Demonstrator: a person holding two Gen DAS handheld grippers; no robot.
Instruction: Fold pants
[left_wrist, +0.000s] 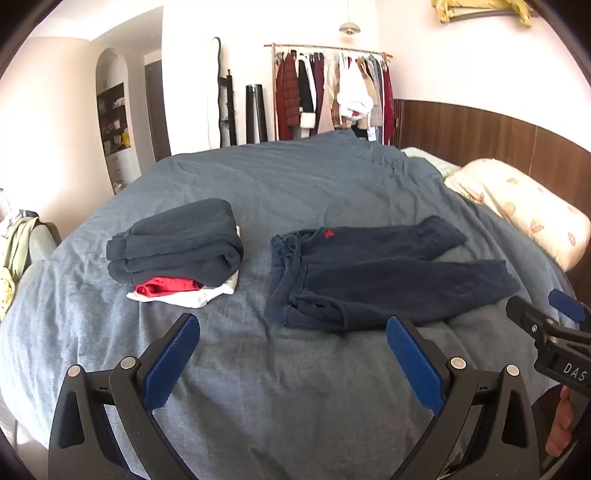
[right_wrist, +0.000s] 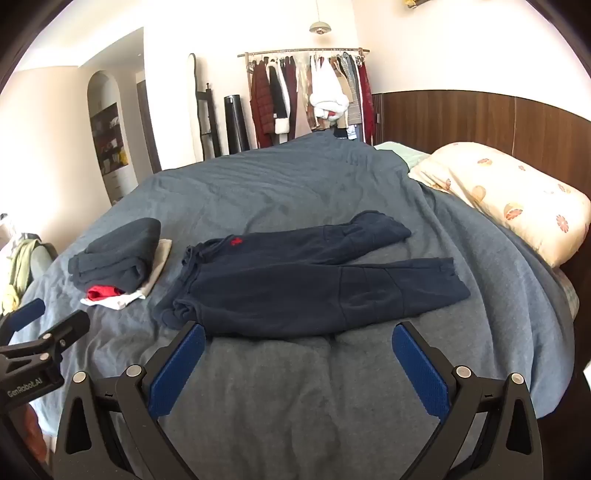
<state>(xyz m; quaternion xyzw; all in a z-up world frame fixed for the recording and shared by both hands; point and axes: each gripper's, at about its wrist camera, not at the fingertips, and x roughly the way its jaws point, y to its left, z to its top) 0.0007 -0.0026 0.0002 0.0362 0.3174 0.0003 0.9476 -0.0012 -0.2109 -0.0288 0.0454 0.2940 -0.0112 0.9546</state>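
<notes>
A pair of navy blue sweatpants (right_wrist: 306, 280) with a small red embroidered emblem (right_wrist: 236, 242) near the waistband lies flat on the blue-grey blanket (right_wrist: 295, 387) covering the bed. The waistband, with its drawstring, points toward the left; the two legs run toward the right and are spread slightly apart, their cuffs near the cream pillow with an orange floral print (right_wrist: 517, 199). The emblem is too small to read as a brand.

To the left of the sweatpants, close by but not touching, sits a stack of folded clothes (left_wrist: 177, 251): dark navy garments on top, a red item beneath them and white fabric at the bottom.

The left tool (left_wrist: 291, 365) hangs above the bare blanket at the near edge of the bed, its blue-padded fingers spread wide with nothing between them. The right tool (right_wrist: 299, 369) hovers likewise just short of the sweatpants' near edge, fingers wide apart and holding nothing. Seen from the left wrist view, the right tool's black body carries white lettering "DAS", cut off by the frame edge; in the right wrist view, the left tool's body reads "GenRobot.AI".

Beyond the bed stands a clothes rail hung with coats and shirts (right_wrist: 306, 96) against the white wall.
</notes>
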